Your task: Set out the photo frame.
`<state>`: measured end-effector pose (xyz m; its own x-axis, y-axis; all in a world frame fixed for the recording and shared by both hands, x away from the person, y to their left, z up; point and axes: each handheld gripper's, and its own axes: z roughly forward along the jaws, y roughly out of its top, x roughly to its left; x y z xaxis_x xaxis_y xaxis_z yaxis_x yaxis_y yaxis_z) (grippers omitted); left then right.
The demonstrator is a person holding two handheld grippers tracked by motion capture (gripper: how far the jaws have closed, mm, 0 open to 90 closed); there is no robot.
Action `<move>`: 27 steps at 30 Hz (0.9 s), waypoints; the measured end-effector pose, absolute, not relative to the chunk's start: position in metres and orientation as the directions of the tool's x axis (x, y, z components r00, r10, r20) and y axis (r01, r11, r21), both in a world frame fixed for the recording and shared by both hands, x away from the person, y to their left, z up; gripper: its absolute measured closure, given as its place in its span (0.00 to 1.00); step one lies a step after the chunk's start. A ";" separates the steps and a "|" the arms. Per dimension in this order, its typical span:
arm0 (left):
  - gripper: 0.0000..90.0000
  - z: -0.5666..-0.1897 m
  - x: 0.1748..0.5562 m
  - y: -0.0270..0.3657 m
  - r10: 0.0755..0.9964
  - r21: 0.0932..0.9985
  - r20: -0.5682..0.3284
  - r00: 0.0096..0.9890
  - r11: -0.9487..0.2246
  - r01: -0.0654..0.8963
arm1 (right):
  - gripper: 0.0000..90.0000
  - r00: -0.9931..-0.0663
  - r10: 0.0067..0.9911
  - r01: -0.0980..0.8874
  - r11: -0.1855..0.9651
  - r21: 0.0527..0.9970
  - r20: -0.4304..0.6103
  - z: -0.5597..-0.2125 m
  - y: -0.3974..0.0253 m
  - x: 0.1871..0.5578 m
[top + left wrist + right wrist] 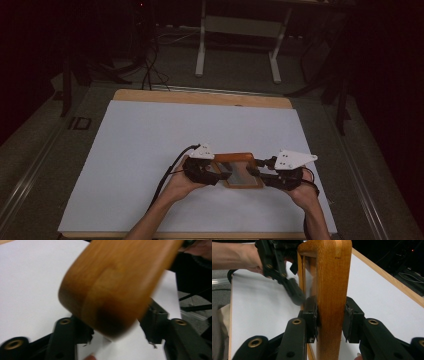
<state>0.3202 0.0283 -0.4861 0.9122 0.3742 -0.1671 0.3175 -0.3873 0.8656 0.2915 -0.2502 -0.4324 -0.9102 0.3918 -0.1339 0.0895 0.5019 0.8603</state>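
A wooden frame (242, 170) with a clear pane in it is held between the two grippers, above the white sheet (150, 150) that covers the desk (200, 97), near the front edge of the desk and a little toward its right side.

The left gripper (220, 173) comes to the frame from its left side, and the person's left hand (182, 181) is around it. In the left gripper view a rounded corner of the frame (117, 285) is between the two black jaws, but the picture is blurred there and I cannot tell if the jaws press on the wood or stand a little off it.

The right gripper (261, 172) comes from the right side, with the right hand (302, 192) behind it. In the right gripper view its jaws are clenched on the wooden edge of the frame (332, 302), one pad on each face. The left gripper (292, 292) also shows there, at the far side of the frame.
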 end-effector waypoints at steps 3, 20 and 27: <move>0.60 -0.486 0.320 0.030 0.361 0.868 -0.170 0.917 -0.385 0.312 | 0.75 -0.911 0.392 0.095 0.499 0.862 -0.127 -0.433 -0.252 0.293; 0.67 -0.471 0.311 0.040 0.387 0.869 -0.084 0.918 -0.422 0.257 | 0.72 -0.918 0.383 0.133 0.533 0.835 -0.099 -0.443 -0.252 0.300; 0.66 -0.463 0.311 0.063 0.430 0.871 -0.096 0.898 -0.400 0.284 | 0.71 -0.919 0.389 0.158 0.506 0.848 -0.061 -0.444 -0.232 0.308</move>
